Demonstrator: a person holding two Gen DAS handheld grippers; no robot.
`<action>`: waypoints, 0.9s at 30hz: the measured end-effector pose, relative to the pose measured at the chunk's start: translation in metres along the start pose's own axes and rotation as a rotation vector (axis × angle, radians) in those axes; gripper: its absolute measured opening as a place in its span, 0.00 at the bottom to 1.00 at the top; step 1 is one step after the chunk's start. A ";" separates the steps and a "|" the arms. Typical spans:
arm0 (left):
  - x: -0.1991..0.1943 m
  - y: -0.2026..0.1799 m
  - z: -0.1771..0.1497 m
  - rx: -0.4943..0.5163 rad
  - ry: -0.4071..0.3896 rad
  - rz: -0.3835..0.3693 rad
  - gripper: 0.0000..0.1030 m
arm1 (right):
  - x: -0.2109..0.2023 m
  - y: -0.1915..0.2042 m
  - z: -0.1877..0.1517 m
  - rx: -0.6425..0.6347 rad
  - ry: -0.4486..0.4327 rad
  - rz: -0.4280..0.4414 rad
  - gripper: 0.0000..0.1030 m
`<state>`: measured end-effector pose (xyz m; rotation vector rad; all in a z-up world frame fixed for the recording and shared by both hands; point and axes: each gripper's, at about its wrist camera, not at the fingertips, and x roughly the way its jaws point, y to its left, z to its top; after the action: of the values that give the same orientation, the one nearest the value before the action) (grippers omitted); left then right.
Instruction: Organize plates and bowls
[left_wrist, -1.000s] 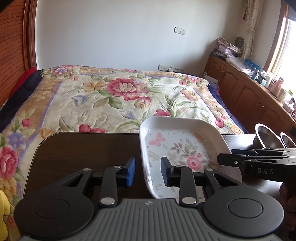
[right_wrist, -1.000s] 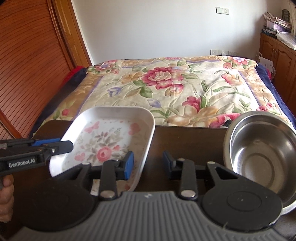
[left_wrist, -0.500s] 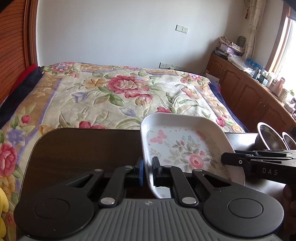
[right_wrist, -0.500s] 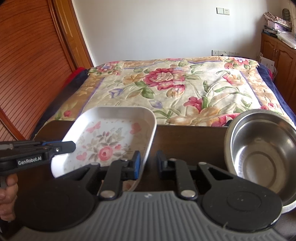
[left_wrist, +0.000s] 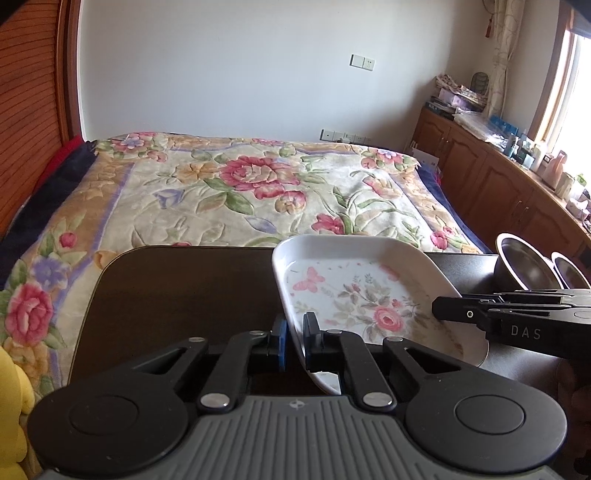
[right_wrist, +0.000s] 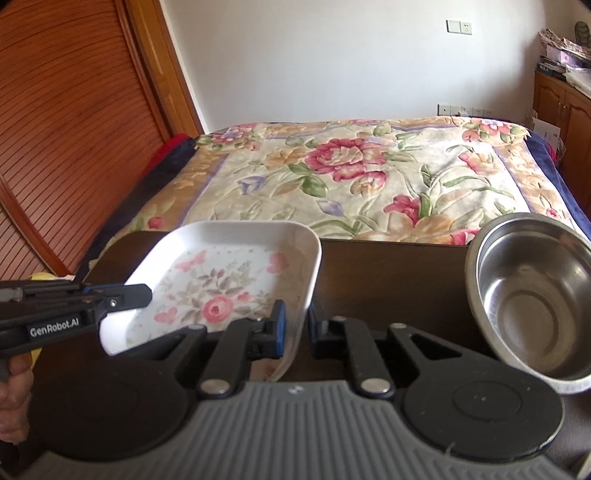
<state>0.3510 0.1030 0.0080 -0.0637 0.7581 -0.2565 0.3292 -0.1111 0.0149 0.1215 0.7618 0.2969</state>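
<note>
Left claw (left_wrist: 294, 339) clamped on near left rim of floral plate (left_wrist: 354, 291). Right claw (right_wrist: 295, 326) clamped on plate's near right rim (right_wrist: 295, 314). Plate held between both claws over dark desk (left_wrist: 177, 295), lifted or resting not determinable. Steel bowl (right_wrist: 532, 295) seen right of plate on desk; second bowl (left_wrist: 570, 271) just beside it. Floral bed (left_wrist: 251, 192) noted beyond desk.
</note>
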 end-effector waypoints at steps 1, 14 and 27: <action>-0.003 -0.001 -0.001 0.000 -0.001 0.001 0.09 | -0.001 0.000 -0.001 -0.002 -0.001 0.004 0.14; -0.058 -0.022 -0.018 0.032 -0.058 0.016 0.10 | -0.043 0.006 -0.012 -0.034 -0.063 0.050 0.14; -0.110 -0.047 -0.040 0.048 -0.111 0.004 0.11 | -0.083 0.007 -0.033 -0.048 -0.113 0.084 0.14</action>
<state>0.2374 0.0863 0.0597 -0.0308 0.6412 -0.2649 0.2479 -0.1297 0.0483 0.1242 0.6379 0.3842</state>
